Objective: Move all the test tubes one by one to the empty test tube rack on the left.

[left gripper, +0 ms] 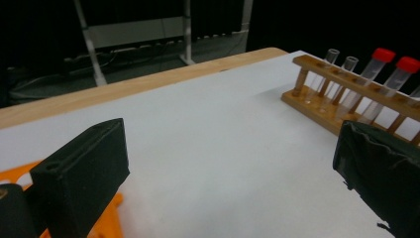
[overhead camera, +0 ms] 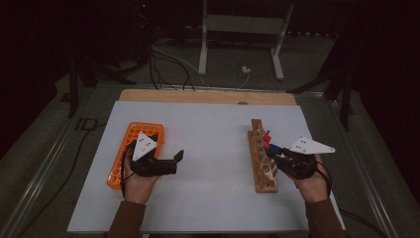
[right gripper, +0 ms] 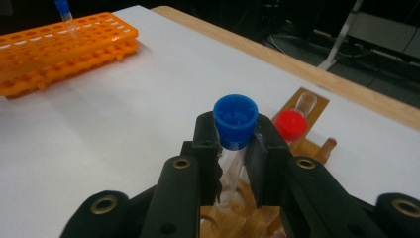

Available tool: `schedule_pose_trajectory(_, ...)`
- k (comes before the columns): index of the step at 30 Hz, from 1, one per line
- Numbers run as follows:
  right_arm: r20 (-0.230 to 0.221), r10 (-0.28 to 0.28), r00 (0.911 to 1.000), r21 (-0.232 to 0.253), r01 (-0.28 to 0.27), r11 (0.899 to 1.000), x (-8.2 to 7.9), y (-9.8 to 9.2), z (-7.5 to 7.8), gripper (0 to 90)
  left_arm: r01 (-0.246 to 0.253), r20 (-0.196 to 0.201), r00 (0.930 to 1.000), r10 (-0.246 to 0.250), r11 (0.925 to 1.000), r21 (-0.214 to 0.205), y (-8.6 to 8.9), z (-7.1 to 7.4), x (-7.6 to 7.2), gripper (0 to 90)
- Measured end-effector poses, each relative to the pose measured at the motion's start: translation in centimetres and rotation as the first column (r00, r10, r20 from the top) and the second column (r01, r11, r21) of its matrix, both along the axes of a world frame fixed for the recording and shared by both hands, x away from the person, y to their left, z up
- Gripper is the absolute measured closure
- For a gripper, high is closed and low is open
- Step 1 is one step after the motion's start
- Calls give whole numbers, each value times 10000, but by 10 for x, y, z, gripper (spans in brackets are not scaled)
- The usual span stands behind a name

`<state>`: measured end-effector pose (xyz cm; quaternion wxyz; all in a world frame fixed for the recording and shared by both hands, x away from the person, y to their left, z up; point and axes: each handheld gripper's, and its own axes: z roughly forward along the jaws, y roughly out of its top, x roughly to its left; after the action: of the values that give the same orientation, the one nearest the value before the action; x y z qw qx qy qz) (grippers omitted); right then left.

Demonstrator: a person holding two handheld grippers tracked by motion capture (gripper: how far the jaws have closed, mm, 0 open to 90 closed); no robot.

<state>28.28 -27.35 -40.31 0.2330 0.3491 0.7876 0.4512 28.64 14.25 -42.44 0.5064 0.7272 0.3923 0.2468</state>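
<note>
Right tongs clench the blue-capped tube over the rack; left tongs gape; a tilted pull could jam it.

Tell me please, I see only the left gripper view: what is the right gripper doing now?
Observer: The right gripper is shut on a blue-capped tube, just below its cap.
Operator: Is this tube in the wooden rack?
Observer: Its lower end sits at a hole of the wooden rack; how deep, I cannot tell.
Operator: And the orange rack, is it empty?
Observer: No, one blue-capped tube stands upright in the orange rack.
</note>
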Motion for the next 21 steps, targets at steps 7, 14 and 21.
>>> schedule_pose_trajectory(7,175,274,9995,242,-278,9993,0,7,13,765,372,65,9993,-370,9990,-246,-18,7,1,13)
schedule_pose_trajectory(14,74,693,9976,447,-696,9966,3,24,14,764,895,124,9959,-893,9958,-167,-45,7,0,40)
schedule_pose_trajectory(21,-173,1040,9944,745,-1025,9919,6,44,16,764,1532,160,9881,-1532,9882,1,-76,3,-1,72)
